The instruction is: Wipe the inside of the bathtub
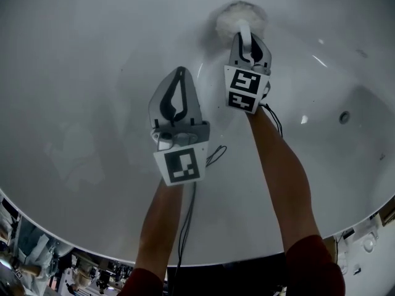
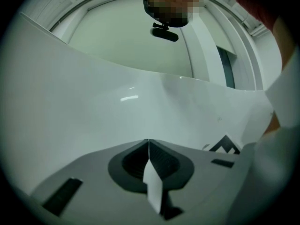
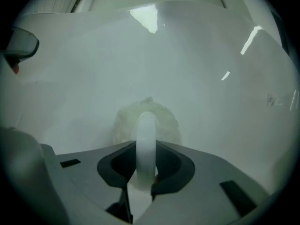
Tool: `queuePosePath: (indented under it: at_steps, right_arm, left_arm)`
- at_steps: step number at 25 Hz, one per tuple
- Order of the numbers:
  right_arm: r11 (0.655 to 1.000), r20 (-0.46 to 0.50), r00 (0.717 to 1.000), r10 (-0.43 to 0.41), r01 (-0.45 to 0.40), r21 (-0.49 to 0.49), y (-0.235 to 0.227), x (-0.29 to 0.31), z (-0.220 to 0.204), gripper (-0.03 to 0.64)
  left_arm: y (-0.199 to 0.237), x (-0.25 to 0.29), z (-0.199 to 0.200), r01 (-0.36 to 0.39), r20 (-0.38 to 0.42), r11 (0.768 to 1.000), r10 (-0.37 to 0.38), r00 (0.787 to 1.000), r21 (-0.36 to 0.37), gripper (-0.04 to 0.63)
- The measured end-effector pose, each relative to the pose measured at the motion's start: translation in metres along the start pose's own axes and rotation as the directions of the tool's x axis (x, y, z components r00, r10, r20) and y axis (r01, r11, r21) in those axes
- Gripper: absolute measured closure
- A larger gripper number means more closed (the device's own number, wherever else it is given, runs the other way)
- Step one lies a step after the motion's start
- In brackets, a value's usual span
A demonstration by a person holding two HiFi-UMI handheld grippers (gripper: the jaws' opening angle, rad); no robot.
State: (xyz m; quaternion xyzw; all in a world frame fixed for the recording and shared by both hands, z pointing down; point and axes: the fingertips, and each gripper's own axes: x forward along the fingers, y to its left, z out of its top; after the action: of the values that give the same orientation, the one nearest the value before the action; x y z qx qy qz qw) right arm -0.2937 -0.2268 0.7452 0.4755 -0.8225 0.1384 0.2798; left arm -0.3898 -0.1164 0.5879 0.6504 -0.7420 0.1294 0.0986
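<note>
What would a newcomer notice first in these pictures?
Near the top of the head view, the right gripper stands out, its jaws shut on a white scrubber whose fluffy round head lies against the white bathtub wall. The left gripper is beside it, lower, jaws together and empty.

Right gripper (image 3: 145, 144) jaws clamp a white handle (image 3: 146, 125); its fluffy pad (image 3: 171, 123) meets the bathtub wall (image 3: 215, 74)

White bathtub (image 1: 92, 103), fluffy round pad (image 1: 230, 18) against its inner wall
</note>
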Motion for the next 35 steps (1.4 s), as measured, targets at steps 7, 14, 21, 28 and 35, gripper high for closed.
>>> queuePosePath:
  at_steps: [7, 14, 21, 28, 35]
  right_arm:
    - [1.0, 0.004, 1.0, -0.021, 0.021, -0.015, 0.006, 0.03, 0.007, 0.523]
    - [0.998, 0.063, 0.998, 0.021, -0.018, -0.056, 0.035, 0.034, 0.032, 0.523]
    - [1.0, 0.031, 1.0, -0.006, 0.006, -0.003, -0.09, 0.063, -0.033, 0.523]
    - [0.995, 0.037, 0.995, -0.09, 0.091, -0.026, -0.22, -0.06, -0.073, 0.523]
    - [0.995, 0.042, 0.995, -0.096, 0.097, -0.028, -0.15, -0.056, -0.049, 0.523]
  left_arm:
    - [0.015, 0.013, -0.003, 0.003, -0.008, 1.0, -0.003, 1.0, 0.02, 0.578]
    - [0.041, 0.016, 0.008, 0.01, -0.005, 0.999, -0.01, 1.0, 0.042, 0.578]
    - [-0.082, 0.078, -0.032, 0.081, -0.026, 0.993, -0.079, 0.997, 0.081, 0.578]
    - [-0.237, 0.016, 0.006, 0.19, 0.013, 0.977, -0.192, 0.981, 0.092, 0.578]
    - [-0.155, -0.004, 0.009, 0.175, 0.01, 0.979, -0.177, 0.984, 0.105, 0.578]
